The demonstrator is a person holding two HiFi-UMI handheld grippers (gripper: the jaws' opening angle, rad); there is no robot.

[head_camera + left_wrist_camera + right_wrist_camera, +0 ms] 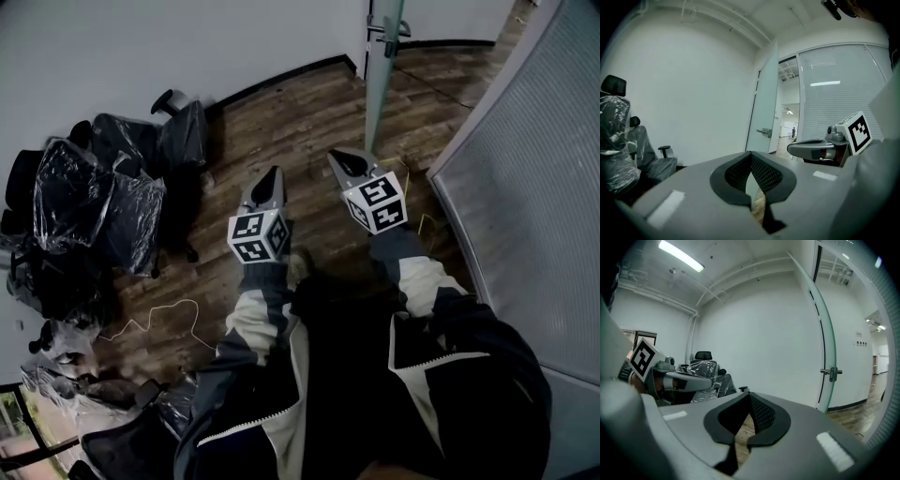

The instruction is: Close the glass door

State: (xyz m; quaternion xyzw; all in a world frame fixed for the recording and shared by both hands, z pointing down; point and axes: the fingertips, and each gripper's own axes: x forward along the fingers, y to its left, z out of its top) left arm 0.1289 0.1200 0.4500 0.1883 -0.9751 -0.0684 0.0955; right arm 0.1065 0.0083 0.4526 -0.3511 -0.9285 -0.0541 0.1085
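left jaws: left gripper (751,152) has its tips together, only a thin slit lower down, nothing between them
right jaws: right gripper (750,393) pinched closed at the tips, also empty
gripper pose: both point forward and slightly down, side by side, apart from each other; the right one is a bit further ahead in the head view
arms: dark sleeves with pale panels (258,314) behind the marker cubes
room ahead of jaws: bare floor between the tips and the door, nothing touching either gripper
left edge: office chairs wrapped in plastic (94,202) bunched along the wall, well left of the left gripper
right edge: frosted ribbed partition (525,187) runs close along the right gripper's side
surface: dark wood plank floor (300,122), a thin yellow cable (155,319) lying loose on it near the chairs
room: plain white wall (141,47) with a black skirting; exposed ceiling with a strip light in the right gripper view
task thing: glass door (382,80) stands open, seen edge-on, with a lit corridor showing through the doorway in the left gripper view
door handle: metal handle (831,373) on the door's edge, above the tips' level
door vs jaws: ahead and slightly right of the right gripper's tips, near but apart; further from the left gripper
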